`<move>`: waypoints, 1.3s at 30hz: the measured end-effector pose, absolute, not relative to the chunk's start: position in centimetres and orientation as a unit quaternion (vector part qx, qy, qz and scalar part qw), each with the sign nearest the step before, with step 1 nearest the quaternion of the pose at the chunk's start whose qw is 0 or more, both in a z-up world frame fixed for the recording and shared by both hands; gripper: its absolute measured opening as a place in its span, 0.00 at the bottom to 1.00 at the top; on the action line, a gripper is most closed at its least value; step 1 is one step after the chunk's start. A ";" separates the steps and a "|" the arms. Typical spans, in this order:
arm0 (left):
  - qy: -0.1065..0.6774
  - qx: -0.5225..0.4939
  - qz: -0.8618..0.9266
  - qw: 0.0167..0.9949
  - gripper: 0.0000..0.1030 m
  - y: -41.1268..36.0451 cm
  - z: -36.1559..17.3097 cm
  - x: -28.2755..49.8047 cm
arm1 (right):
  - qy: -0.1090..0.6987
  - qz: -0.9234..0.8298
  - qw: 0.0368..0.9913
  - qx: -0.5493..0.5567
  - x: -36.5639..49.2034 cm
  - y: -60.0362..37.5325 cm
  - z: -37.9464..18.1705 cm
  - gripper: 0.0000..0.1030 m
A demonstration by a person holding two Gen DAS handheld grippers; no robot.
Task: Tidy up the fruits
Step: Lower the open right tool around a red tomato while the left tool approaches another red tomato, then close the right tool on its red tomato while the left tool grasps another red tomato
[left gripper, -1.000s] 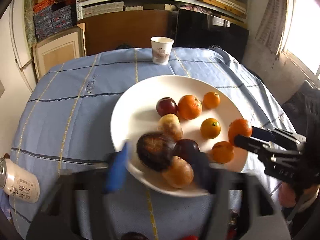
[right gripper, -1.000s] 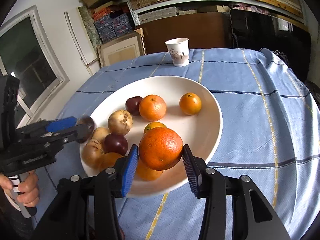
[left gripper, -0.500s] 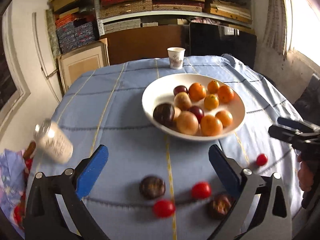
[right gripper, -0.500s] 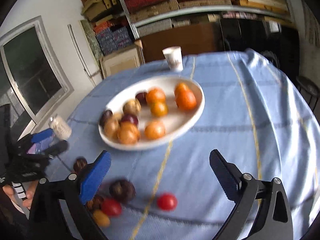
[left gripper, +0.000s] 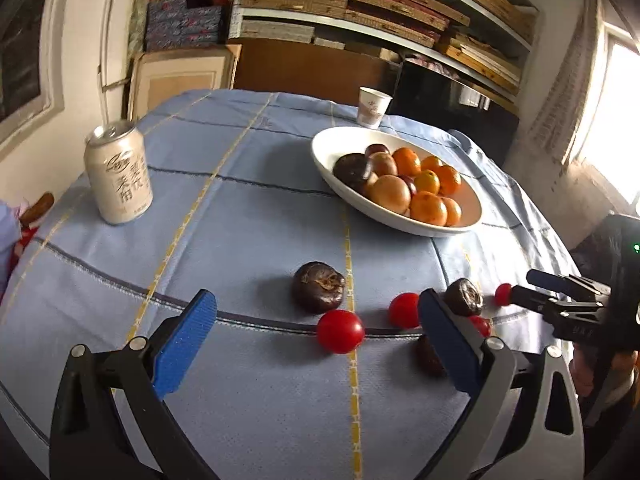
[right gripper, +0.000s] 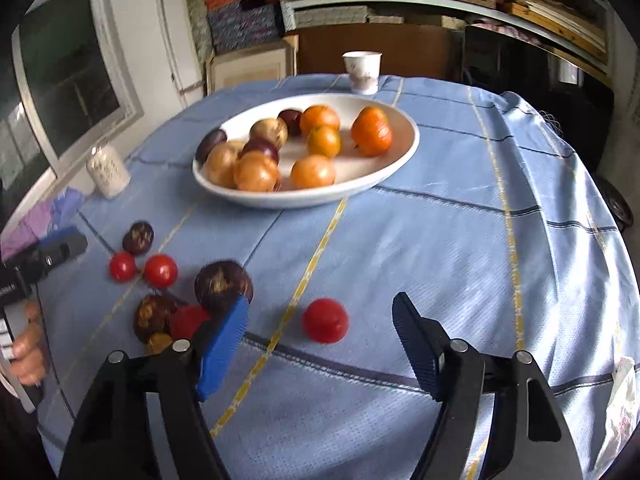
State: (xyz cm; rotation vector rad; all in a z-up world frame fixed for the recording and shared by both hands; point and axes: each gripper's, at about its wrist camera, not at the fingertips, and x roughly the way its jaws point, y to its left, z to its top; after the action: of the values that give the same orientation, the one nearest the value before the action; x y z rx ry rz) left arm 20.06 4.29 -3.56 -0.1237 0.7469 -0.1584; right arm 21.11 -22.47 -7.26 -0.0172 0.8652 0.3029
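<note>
Left wrist view: left tool point(left gripper: 316, 336) wide open w/ nothing gripped, over bench point(left gripper: 240, 208) w/ blue cloth. Red tomato point(left gripper: 340, 331) and dark fruit point(left gripper: 318, 293) lie on the cloth btwn its pads, untouched. White plate point(left gripper: 332, 148) of oranges and other fruit sits farther back; can point(left gripper: 119, 173) at left, paper cup point(left gripper: 373, 107) behind plate. Right tool point(left gripper: 560, 300) at right edge.

Right wrist view: right tool point(right gripper: 320, 342) apart, jaws closing, nothing gripped; a tomato point(right gripper: 325, 320) lies loose btwn the fingers. More tomatoes and dark fruits point(right gripper: 223, 286) scattered at left, near side of plate point(right gripper: 396, 156).
</note>
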 end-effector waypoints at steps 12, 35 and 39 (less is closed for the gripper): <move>0.374 -0.019 -0.077 0.924 0.96 2.9 -3.8 20.3 | 0.433 0.152 0.888 -0.029 21.2 -21.5 -8.4 0.44; 0.415 -0.013 -0.098 0.904 0.78 2.3 -5.6 21.3 | 0.449 0.141 0.882 -0.002 22.1 -22.5 -9.2 0.26; 0.429 -0.022 -0.104 0.897 0.65 2.4 -6.1 21.7 | 0.448 0.143 0.882 0.002 22.0 -22.4 -9.1 0.26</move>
State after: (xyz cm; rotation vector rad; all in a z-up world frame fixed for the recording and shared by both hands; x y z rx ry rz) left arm 21.70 2.41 -6.11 -0.0447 0.8898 -0.2159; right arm 22.00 -22.44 -9.06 0.0037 0.9339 0.2986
